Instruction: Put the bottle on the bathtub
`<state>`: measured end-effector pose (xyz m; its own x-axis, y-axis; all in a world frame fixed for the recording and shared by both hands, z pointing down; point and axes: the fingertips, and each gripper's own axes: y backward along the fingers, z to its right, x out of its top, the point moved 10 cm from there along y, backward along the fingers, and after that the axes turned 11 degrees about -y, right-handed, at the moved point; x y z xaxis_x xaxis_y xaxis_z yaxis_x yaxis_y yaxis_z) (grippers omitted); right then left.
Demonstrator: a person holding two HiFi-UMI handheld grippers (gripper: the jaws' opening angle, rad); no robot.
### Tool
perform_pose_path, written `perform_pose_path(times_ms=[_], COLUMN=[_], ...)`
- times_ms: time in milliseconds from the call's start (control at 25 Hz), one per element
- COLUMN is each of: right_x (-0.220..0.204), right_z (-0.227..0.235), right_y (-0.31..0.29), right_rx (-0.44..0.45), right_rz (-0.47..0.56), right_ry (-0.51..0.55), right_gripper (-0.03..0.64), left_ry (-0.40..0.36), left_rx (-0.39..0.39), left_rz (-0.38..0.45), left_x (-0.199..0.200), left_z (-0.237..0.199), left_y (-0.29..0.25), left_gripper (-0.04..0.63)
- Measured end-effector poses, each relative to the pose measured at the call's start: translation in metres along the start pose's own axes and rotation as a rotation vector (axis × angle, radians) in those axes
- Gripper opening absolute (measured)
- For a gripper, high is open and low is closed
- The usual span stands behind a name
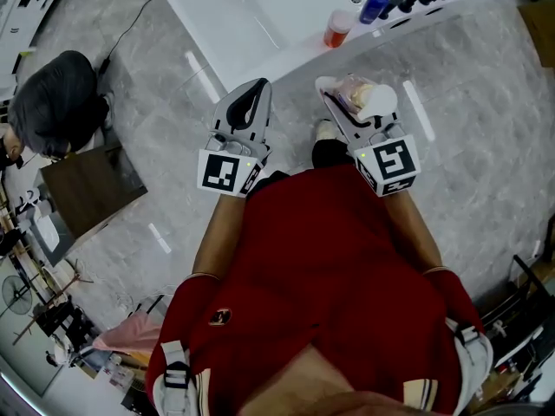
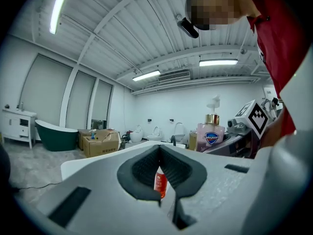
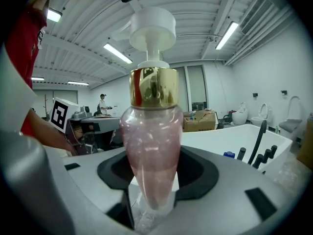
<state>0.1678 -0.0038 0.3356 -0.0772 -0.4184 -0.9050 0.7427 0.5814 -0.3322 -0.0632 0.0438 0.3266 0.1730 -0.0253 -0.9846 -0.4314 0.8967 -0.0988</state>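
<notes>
Our right claw clamped on pink pump bottle, our left claw closed, empty, both near bathtub rim, floor open around us

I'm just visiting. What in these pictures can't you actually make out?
Pump bottle, its base: right gripper view, sunk between the jaws of the right gripper.
Orange bottle: left gripper view, only a sliver shows through the left gripper.
Bathtub: head view, its far part is cut off by the top edge.
Blue thing on the bathtub: head view, too small to identify.
</notes>
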Motion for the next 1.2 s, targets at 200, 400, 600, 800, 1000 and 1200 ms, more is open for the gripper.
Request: perform_pose_path(times_ms=[200, 400, 600, 800, 1000, 1200], right_x=[0.002, 0.004, 0.004, 0.003, 0.000, -0.005], right_z=[0.022, 0.031, 0.034, 0.031, 0.026, 0.022], right_y=[-0.014, -0.028, -0.045, -0.063, -0.082, -0.104], right_rx=[0.052, 0.101, 0.116, 0.105, 0.065, 0.010], right_rz=[-0.013, -0.024, -0.037, -0.055, -0.063, -0.073], right_ry=[0.011, 0.031, 0.035, 0.046, 0.049, 0.035], right_gripper=[0.216, 0.216, 0.216, 0.216, 0.216, 0.216], left_ry=[-0.019, -0.020, -0.012, -0.007, 0.002, 0.010], left_rx=[0.038, 0.066, 0.080, 0.084, 0.052, 0.011], left_rz=[-0.018, -0.027, -0.037, -0.039, -0.037, -0.035], left_x=[-0.003, -0.006, -0.008, -0.013, -0.024, -0.034], left_z=[0.002, 0.004, -0.001, -0.014, -0.032, -0.056], left_y=[-0.023, -0.039, -0.045, -0.044, -0.045, -0.049], left_gripper=[0.006, 0.006, 0.006, 0.006, 0.006, 0.006])
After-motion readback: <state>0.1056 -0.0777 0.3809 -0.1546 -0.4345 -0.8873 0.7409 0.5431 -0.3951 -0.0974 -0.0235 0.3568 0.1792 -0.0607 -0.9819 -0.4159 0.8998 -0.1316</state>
